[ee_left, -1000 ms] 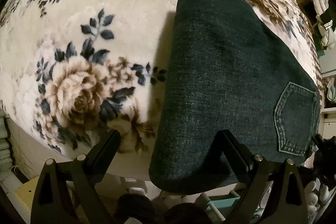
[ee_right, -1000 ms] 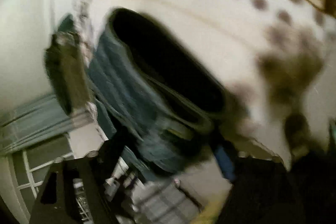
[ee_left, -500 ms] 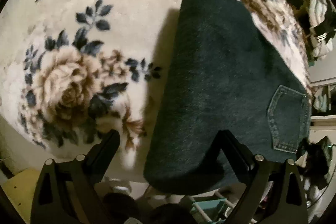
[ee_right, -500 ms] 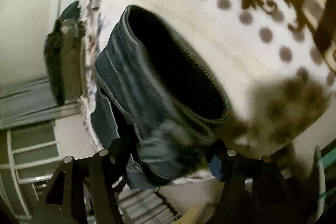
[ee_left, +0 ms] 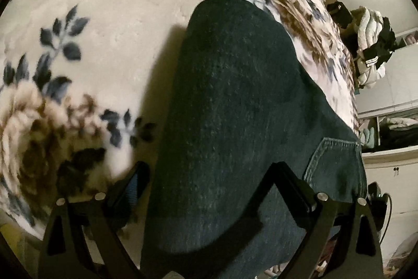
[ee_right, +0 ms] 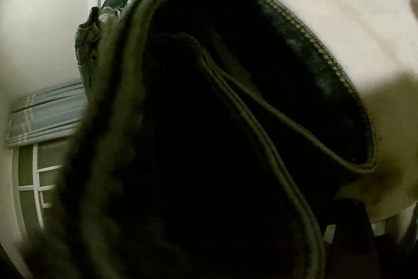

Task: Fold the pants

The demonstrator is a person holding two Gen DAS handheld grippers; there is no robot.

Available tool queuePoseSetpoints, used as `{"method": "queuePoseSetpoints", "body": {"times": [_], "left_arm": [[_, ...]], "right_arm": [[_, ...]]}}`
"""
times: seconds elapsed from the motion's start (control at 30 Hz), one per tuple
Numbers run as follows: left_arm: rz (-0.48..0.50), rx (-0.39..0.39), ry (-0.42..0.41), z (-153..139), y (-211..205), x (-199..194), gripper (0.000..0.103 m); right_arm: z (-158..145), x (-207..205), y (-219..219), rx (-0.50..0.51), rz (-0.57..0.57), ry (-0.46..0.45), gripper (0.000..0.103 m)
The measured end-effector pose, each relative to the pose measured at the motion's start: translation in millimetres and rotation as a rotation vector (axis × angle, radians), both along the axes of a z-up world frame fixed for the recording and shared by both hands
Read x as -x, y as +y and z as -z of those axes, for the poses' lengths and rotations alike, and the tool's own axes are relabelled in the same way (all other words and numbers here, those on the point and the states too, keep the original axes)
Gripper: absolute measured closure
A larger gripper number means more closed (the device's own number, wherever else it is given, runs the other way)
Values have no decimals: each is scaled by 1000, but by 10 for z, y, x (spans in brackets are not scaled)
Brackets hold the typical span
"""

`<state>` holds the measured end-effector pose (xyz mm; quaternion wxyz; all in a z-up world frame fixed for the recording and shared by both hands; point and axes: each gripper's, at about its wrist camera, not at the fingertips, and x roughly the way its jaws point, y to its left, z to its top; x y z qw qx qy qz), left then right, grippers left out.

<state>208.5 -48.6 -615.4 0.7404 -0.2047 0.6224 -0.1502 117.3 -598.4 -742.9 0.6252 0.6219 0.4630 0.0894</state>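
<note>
A cream fleece blanket with blue-and-brown roses (ee_left: 86,25) covers the bed; on it lie the folded dark denim pants (ee_left: 235,109), back pocket (ee_left: 337,164) showing only in my left view. My left gripper (ee_left: 209,184) spreads wide over their near edge. My right view fills with the waistband opening (ee_right: 235,85); the right gripper's state I cannot tell.

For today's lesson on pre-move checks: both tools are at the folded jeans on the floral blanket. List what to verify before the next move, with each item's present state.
1. Left tool open: ok, fingers spread wide.
2. Jeans between the left tool's fingers: ok, near edge sits between them.
3. Jeans lying folded on the blanket: ok, back pocket on top.
4. Right tool's state: cannot tell, denim fills its view.
5. Right tool's hold on the waistband: cannot tell.
</note>
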Motion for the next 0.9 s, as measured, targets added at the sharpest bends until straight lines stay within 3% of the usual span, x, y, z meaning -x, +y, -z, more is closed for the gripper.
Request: {"method": "queuePoseSetpoints", "body": {"times": [0.07, 0.27, 0.37, 0.5, 0.77, 0.83, 0.87, 0.9], "left_arm": [[-7, 16, 5, -5, 22, -19, 6], [12, 26, 1, -18, 117, 73, 6], [28, 15, -8, -23, 103, 101, 6], [47, 7, -9, -18, 73, 86, 6], [39, 23, -20, 19, 63, 26, 6], [23, 24, -33, 0, 70, 30, 6], [17, 31, -50, -24, 72, 37, 9], [11, 40, -70, -54, 83, 47, 33]], "right_arm": [[-18, 64, -44, -19, -4, 3, 9], [-229, 425, -226, 68, -21, -57, 4], [-265, 226, -63, 102, -81, -85, 3], [-129, 22, 40, 134, -154, -34, 1], [-85, -186, 10, 149, -92, -30, 0], [-114, -177, 16, 172, -76, -35, 4], [-137, -168, 8, 196, -73, -26, 25], [-148, -171, 16, 228, -75, -9, 39]]}}
